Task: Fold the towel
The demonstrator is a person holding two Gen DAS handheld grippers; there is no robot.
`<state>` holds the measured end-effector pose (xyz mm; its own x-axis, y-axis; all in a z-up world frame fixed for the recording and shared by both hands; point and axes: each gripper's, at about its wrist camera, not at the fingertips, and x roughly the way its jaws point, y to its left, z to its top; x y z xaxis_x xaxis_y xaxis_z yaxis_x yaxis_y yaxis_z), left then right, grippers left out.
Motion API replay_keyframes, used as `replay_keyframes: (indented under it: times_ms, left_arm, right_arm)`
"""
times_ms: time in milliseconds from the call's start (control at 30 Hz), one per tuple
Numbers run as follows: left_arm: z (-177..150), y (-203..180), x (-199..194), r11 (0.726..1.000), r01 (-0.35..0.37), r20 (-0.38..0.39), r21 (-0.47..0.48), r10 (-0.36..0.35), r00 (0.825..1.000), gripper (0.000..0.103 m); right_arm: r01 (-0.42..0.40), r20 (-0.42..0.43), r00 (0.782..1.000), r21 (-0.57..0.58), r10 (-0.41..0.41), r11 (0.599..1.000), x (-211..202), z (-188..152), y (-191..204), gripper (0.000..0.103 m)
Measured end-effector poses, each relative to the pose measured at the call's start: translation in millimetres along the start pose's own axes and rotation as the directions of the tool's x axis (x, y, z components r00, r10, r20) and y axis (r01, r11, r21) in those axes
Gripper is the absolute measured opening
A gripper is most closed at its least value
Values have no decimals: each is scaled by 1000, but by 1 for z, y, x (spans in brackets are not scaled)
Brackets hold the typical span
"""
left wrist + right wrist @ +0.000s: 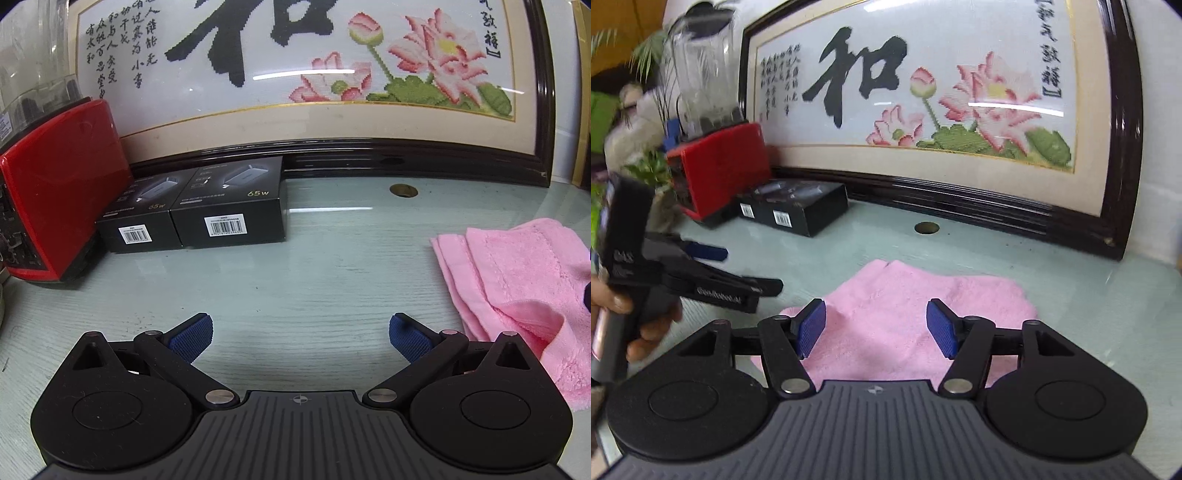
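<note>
Fluffy pink cloth towel (916, 314); glossy, glass-topped wood-grain surface (295, 280); matt black plastic grippers with textured blue fingers (814, 328); glossy red appliance (62, 184).

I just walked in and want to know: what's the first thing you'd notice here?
The big framed picture at the back of the table, with a black character and pink lotus flowers. Next, the pink towel, folded on the table under the open right gripper. Then the red blender at the far left, beside two black boxes, while the open left gripper hovers over bare table.
</note>
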<state>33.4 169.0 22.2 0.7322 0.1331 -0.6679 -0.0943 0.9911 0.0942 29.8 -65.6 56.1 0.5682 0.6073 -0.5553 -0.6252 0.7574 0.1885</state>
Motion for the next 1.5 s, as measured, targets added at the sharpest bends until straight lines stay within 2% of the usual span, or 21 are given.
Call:
replay_keyframes:
  times_ms: [33, 100, 200, 233, 267, 300, 367, 467, 567, 600, 733, 800, 867, 1000, 1033, 1133, 1233, 1300, 1400, 1467, 1500]
  left_arm:
    - [0, 1, 0, 1000, 0, 1, -2, 0, 1000, 103]
    - [1, 2, -1, 1000, 0, 3, -9, 0, 1000, 103]
    - [1, 5, -2, 1000, 2, 9, -23, -2, 1000, 103]
    - [2, 6, -2, 1000, 3, 9, -28, -3, 1000, 103]
    - [2, 7, -2, 999, 4, 9, -33, -4, 1000, 103]
    - [2, 7, -2, 999, 5, 9, -36, -5, 1000, 103]
    - [2, 9, -3, 999, 6, 9, -45, -6, 1000, 103]
    - [3, 10, -4, 999, 8, 11, -52, -8, 1000, 103]
    - [3, 11, -4, 998, 10, 16, -57, -9, 1000, 103]
    - [3, 12, -4, 998, 10, 16, -59, -9, 1000, 103]
    - [3, 11, -2, 998, 9, 8, -58, -9, 1000, 103]
    - [2, 9, -2, 999, 9, 8, -46, -9, 1000, 103]
    - [1, 4, -1, 1000, 12, 7, -25, -12, 1000, 103]
    - [-1, -2, -1, 1000, 23, 8, 8, -23, 1000, 103]
    - [-1, -3, -1, 1000, 27, 10, 12, -27, 1000, 103]
    - [-2, -5, -11, 997, 69, 69, 19, -71, 995, 103]
    - [-6, -14, -29, 983, 173, 178, 62, -182, 967, 103]
    - [-10, -24, -39, 966, 229, 232, 123, -252, 940, 103]
    - [-16, -43, -42, 945, 241, 237, 223, -292, 927, 103]
    - [-22, -59, -39, 925, 222, 217, 307, -295, 931, 103]
    - [-25, -65, -37, 919, 205, 203, 336, -283, 937, 103]
  right_arm:
    - [-58, -8, 998, 25, 58, 998, 2, -1, 0, 63]
    - [-91, -10, 996, 41, 92, 995, 5, -1, 4, 63]
    - [-52, -12, 999, 7, 52, 999, 13, -1, 17, 63]
    - [-53, -20, 998, 8, 53, 999, 16, -1, 19, 60]
    - [-57, -31, 998, 11, 57, 998, 20, -2, 21, 48]
    - [-49, -54, 997, 24, 50, 999, 25, -3, 23, 30]
    - [-14, -57, 998, 28, 16, 1000, 27, -7, 26, 14]
    - [16, -22, 1000, 23, -16, 1000, 23, -11, 28, 8]
    - [14, 40, 999, -61, -12, 998, 10, -12, 37, 8]
    - [11, 51, 999, -123, -4, 992, 7, -14, 44, 8]
    - [-30, -25, 999, -341, 23, 940, 16, -33, 66, 9]
    - [-30, -49, 999, -373, 13, 927, 20, -37, 71, 15]
    - [-42, -60, 998, -360, 22, 932, 21, -37, 70, 20]
    - [-172, 5, 984, -186, 176, 967, -7, -22, 44, 48]
    - [-212, 32, 975, -134, 218, 968, -15, -18, 35, 49]
    - [-261, 137, 957, 22, 256, 965, -40, -13, 1, 52]
    - [-287, 190, 949, 192, 251, 939, -53, -19, -37, 57]
    - [-314, 189, 945, 287, 268, 905, -52, -27, -57, 57]
    - [-339, 146, 941, 388, 306, 857, -42, -40, -78, 58]
    - [-302, 67, 951, 409, 302, 861, -34, -45, -80, 65]
    - [-265, 13, 958, 416, 286, 870, -27, -48, -80, 64]
